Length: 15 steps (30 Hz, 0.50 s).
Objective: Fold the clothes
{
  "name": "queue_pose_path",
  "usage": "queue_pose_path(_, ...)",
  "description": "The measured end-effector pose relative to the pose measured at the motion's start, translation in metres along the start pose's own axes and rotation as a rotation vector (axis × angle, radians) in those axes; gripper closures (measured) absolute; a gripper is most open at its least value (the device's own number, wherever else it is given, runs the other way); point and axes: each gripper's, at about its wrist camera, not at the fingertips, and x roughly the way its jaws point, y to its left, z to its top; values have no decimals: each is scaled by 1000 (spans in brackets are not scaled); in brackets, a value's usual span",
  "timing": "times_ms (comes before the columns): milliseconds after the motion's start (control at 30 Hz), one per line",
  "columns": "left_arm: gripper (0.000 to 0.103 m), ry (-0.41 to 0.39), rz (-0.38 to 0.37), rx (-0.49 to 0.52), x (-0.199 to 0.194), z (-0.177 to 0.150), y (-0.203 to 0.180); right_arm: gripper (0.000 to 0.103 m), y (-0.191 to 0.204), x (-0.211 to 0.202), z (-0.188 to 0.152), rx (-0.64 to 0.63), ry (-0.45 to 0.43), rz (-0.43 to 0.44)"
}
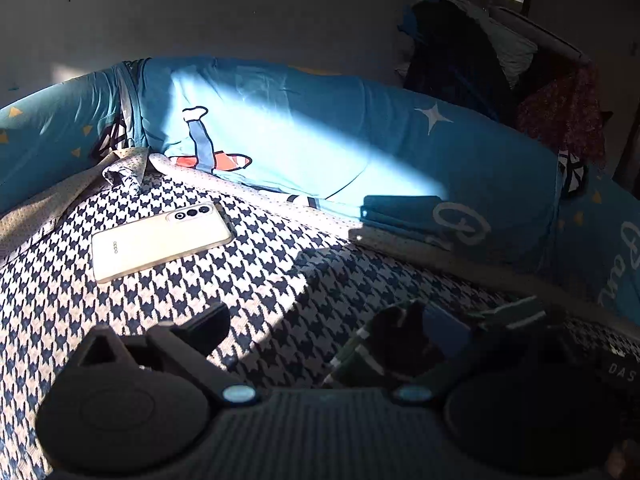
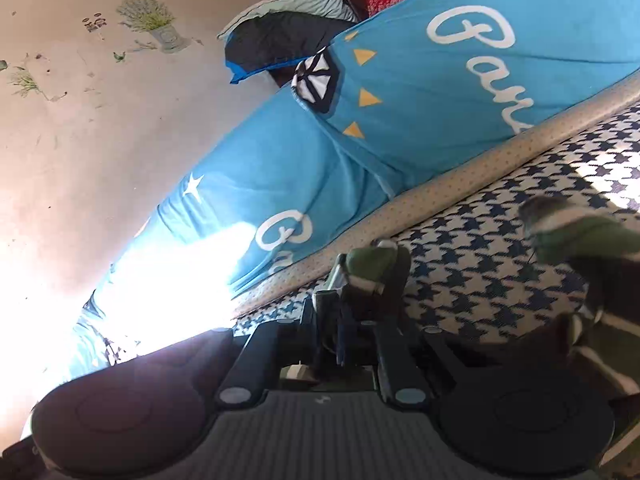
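Observation:
A dark green garment with white stripes point(image 1: 360, 356) lies on the houndstooth bed cover point(image 1: 168, 304). In the left wrist view my left gripper point(image 1: 316, 336) is open just above the cover, its right finger point(image 1: 404, 336) against the garment's edge in shadow. In the right wrist view my right gripper point(image 2: 360, 292) is shut on a fold of the green garment point(image 2: 372, 264) and holds it up. More of the garment point(image 2: 592, 264) hangs blurred at the right.
A white phone point(image 1: 160, 240) lies on the cover ahead of the left gripper. A rolled blue quilt point(image 1: 320, 136) runs along the bed's far side point(image 2: 400, 100). Folded blue cloth point(image 1: 400, 212) lies beside it. A pile of clothes point(image 1: 460, 60) sits at the back right.

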Motion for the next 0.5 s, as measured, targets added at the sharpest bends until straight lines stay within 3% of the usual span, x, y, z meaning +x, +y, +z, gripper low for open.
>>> queue_pose_path(167,0,-58,-57,6,-7,9,1,94,26,4,-20,-103,96,137)
queue_pose_path(400,0,-30,-267,49,-11,8,-8,94,73,3,-70,-350,254,269)
queue_pose_path(500,0,12,-352,62,-9,6,-13,94,82,0,-89,-450,304,281)
